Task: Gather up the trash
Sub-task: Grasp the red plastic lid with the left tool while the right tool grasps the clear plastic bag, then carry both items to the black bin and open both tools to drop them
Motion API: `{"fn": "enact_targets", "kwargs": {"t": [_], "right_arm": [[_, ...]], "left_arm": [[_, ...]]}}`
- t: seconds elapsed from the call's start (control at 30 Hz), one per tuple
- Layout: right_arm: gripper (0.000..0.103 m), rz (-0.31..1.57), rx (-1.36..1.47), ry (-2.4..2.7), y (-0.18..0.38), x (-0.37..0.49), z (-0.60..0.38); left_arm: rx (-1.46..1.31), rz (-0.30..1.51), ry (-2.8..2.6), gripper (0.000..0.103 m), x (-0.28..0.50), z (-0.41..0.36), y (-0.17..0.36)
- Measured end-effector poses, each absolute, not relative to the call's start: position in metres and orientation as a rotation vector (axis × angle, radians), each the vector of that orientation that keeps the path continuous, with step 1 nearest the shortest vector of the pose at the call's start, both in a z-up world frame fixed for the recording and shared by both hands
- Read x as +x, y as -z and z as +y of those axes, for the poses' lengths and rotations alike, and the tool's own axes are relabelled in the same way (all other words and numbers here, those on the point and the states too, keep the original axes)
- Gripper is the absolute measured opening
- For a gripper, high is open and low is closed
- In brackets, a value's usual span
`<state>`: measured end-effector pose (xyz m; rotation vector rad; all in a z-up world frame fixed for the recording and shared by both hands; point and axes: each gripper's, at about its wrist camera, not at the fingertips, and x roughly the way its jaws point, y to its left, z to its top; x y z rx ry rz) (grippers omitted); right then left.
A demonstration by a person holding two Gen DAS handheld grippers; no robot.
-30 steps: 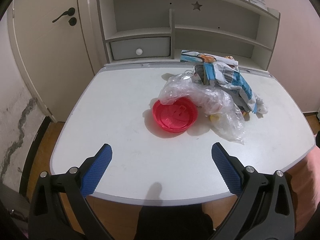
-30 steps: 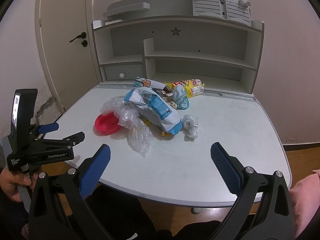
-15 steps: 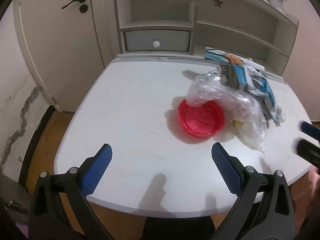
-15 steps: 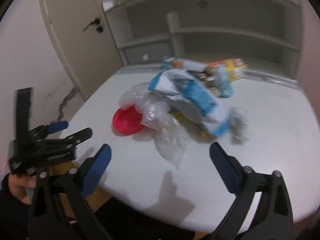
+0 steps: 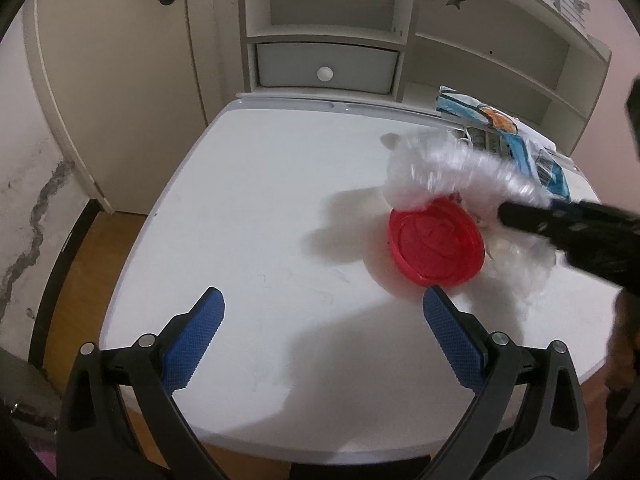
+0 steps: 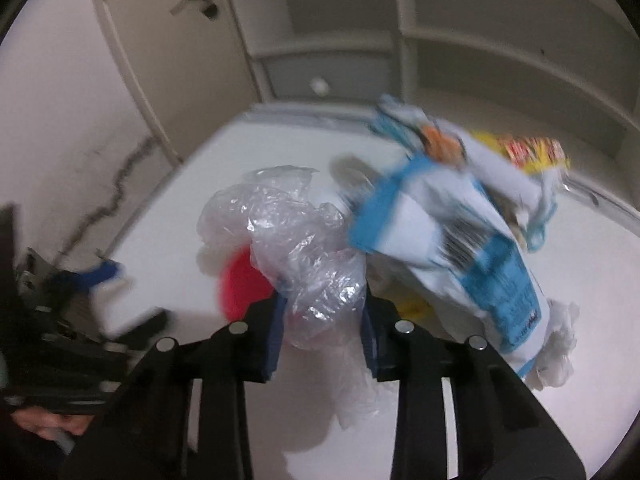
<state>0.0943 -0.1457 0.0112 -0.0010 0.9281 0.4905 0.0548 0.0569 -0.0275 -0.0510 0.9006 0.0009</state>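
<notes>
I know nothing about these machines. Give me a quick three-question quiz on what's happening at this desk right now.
1. True or false: the left gripper holds the red lid.
2. What is the right gripper closing on? A) clear plastic bag B) blue-and-white snack bag C) yellow packet
3. Fill in: the red lid lies partly ____ the clear plastic bag.

Key: 1 false, it hovers open over the white desk; 2 A; 3 under.

On the desk [image 5: 256, 184]: 1 red lid [image 5: 436, 246], 1 clear plastic bag [image 6: 304, 248], 1 blue-and-white wrapper [image 6: 472, 248], 1 yellow packet [image 6: 528, 152].
</notes>
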Motion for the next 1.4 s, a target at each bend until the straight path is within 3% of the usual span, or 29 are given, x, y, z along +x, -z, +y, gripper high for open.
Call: {"fn": "enact_targets", "kwargs": {"t": [0.2, 0.43, 0.53, 0.6, 0.63, 0.67, 0.73, 1.1, 1.4], "right_arm": [[0.032, 0.815, 0.059, -0.553, -0.065, 0.079, -0.163], [0.032, 0.770, 0.091, -0.526, -0.079, 0.050, -0.206], [0.033, 0.758, 0.110, -0.498, -0.086, 0.035, -0.231], [0.032, 0.751, 0.127, -0.479, -0.088, 0.026, -0.247], [0.033, 0.745, 0.139, -0.469, -0.089, 0.023, -0.257], [0.032, 0.740, 0.147, -0.458, -0.091, 0.020, -0.265], [0.032, 0.725, 0.156, -0.428, -0.092, 0.013, -0.284], [0.033, 0.688, 0.291, -0.037, -0.059, -0.057, -0.461], [0.033, 0.721, 0.443, 0.268, 0.004, -0.158, -0.578]], "left_arm": [[-0.074, 0.931, 0.047, 0.096, 0.084, 0.049, 0.034], [-0.036, 0.970, 0.041, 0.092, 0.115, 0.027, 0.042], [-0.026, 1.003, 0.043, 0.073, 0.121, 0.023, 0.050], [-0.015, 1.017, 0.047, 0.055, 0.120, 0.019, 0.055], [-0.004, 1.012, 0.045, 0.043, 0.119, 0.017, 0.056], [0.012, 0.997, 0.042, 0.022, 0.117, 0.016, 0.055], [0.008, 0.988, 0.048, 0.006, 0.113, 0.017, 0.053], [-0.032, 0.822, -0.030, 0.003, 0.087, 0.050, -0.023], [0.025, 0.716, 0.308, 0.003, 0.047, -0.102, -0.083]]}}
